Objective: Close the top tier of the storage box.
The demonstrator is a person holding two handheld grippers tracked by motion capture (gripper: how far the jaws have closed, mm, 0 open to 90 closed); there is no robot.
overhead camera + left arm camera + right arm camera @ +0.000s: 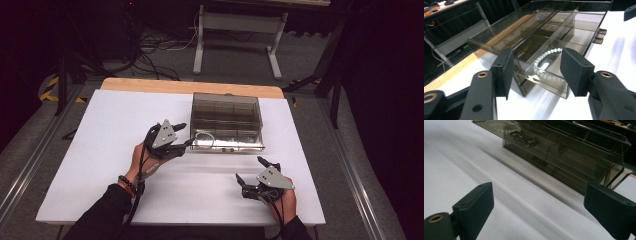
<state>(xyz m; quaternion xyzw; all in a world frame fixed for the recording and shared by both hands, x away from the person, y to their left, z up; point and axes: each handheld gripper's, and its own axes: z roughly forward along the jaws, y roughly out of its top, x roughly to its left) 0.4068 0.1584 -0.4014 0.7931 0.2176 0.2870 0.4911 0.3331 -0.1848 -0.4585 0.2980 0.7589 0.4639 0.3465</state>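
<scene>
A white table (100, 165) carries a smoked, see-through organizer box (227, 121) at its far middle, the lid shut over divided compartments whose contents blur behind the tinted plastic. Inside the near-left compartment lies a white bead bracelet (543, 67), curled against the front wall, its lower loop half lost in glare. The left gripper (181, 135) sits at the box's near-left corner, its 2 jaws spread with nothing pinched; in the left gripper view the corner and the beads stand framed in the gap, behind the pads and untouched. The right gripper (249, 170) rests low on the table, well apart from the box's front, its 2 jaws wide apart over bare white surface. Both forearms are cut off at the frame's bottom.
</scene>
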